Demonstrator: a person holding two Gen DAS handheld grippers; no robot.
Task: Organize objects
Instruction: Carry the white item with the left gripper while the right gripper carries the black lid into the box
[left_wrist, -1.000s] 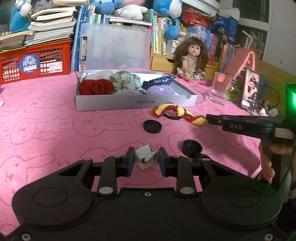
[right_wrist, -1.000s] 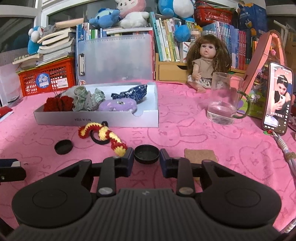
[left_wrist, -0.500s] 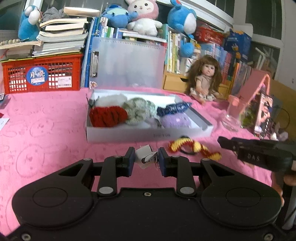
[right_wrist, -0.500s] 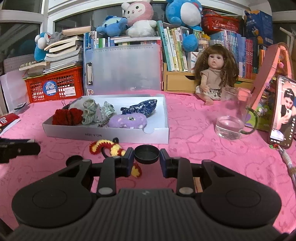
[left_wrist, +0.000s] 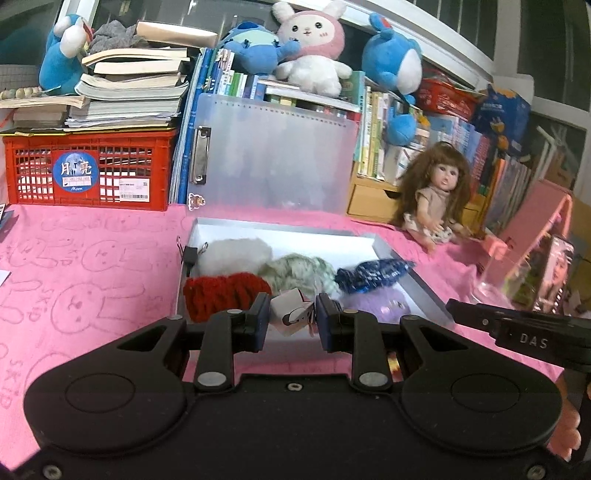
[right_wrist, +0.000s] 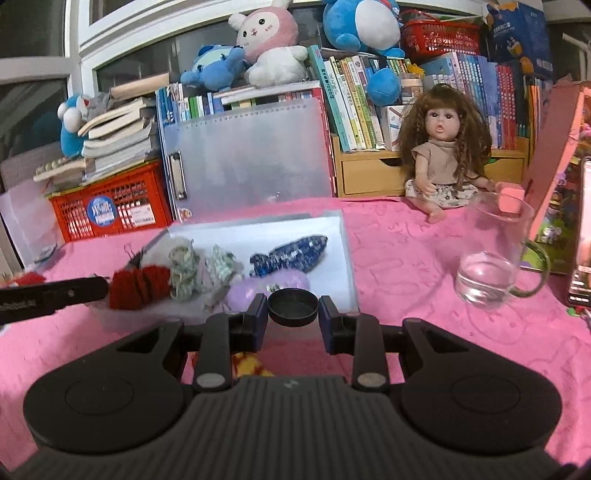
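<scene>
The left claw is clamped on a small white folded tag, held above the near wall of the shallow white box on the pink counter. The right claw grips a round black cap by its rim, poised over the same box's near edge. Inside the box, a red knit piece, a white fluffy piece, a green scrunchie and a blue one crowd the front; the back half is bare. To the right stands a glass mug, well apart from the box, with open pink cloth between them. A doll sits behind it.
</scene>
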